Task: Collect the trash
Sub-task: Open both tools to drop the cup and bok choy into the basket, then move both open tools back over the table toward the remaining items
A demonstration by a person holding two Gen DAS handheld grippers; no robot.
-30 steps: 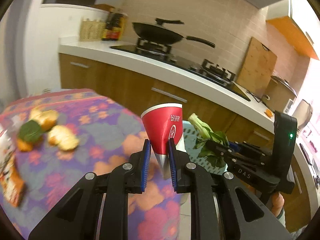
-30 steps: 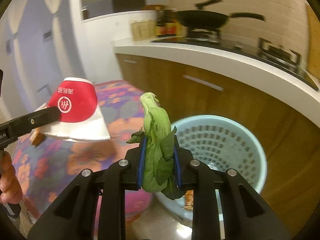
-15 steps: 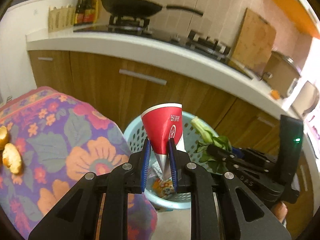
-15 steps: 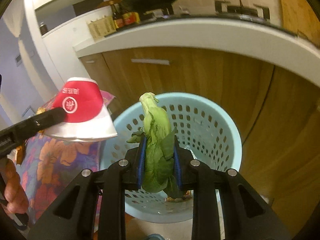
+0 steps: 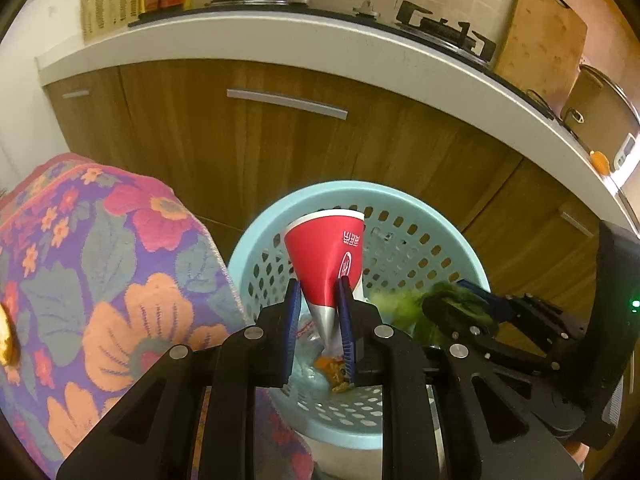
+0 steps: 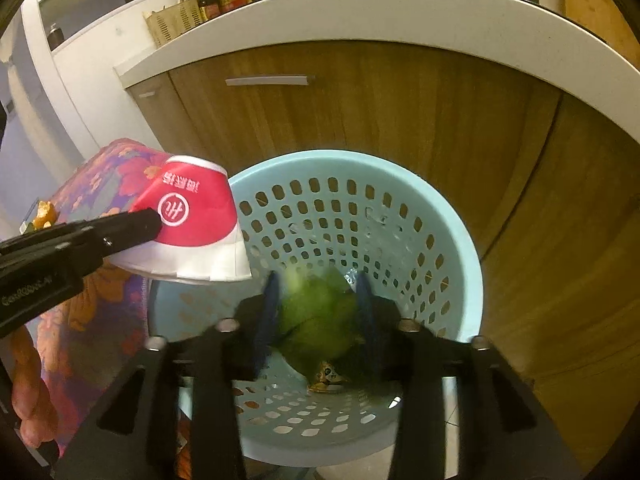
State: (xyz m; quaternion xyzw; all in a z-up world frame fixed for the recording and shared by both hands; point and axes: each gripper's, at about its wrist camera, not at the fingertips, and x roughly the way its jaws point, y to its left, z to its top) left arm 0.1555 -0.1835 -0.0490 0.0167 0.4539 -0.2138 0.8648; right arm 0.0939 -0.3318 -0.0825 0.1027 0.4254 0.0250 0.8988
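- From my left wrist camera I see the left gripper (image 5: 318,312) pinched narrow on a flattened red paper cup (image 5: 326,258), its blue pads (image 5: 294,316) squeezing the crushed silver-white base while the round mouth points up and away, over the basket.
- The same cup looks different from the right wrist camera: there I see its broad red side with a white round logo and a white band, creased flat, held out over the basket's left rim by the black finger of the other tool.
- The right gripper (image 6: 318,316) is opening; the green leafy vegetable (image 6: 316,326) shows as a soft blur between its blue pads (image 6: 266,316), which stand apart from it, directly over the basket's inside.
- The left view catches that vegetable from the side, a smeared green clump at the tip of the right tool, just inside the basket's right rim.
- The light blue plastic basket (image 6: 452,240) is round, with smooth walls punched with rows of oval holes; only the right view shows an orange wrapper (image 6: 328,376) lying on its bottom clearly.
- Left of the basket is a floral cloth (image 5: 100,280), woven-looking, purple with orange and pink flowers; the right view shows an orange peel (image 6: 44,214) on it.
- Behind stand wooden cabinet doors (image 5: 280,144) with flat metal handles under a white counter edge (image 5: 320,40).
- Only the left view shows the wooden chopping board (image 5: 540,28) leaning on the tiled wall.
- At the right view's lower left edge I see a hand (image 6: 30,400) gripping the left tool.
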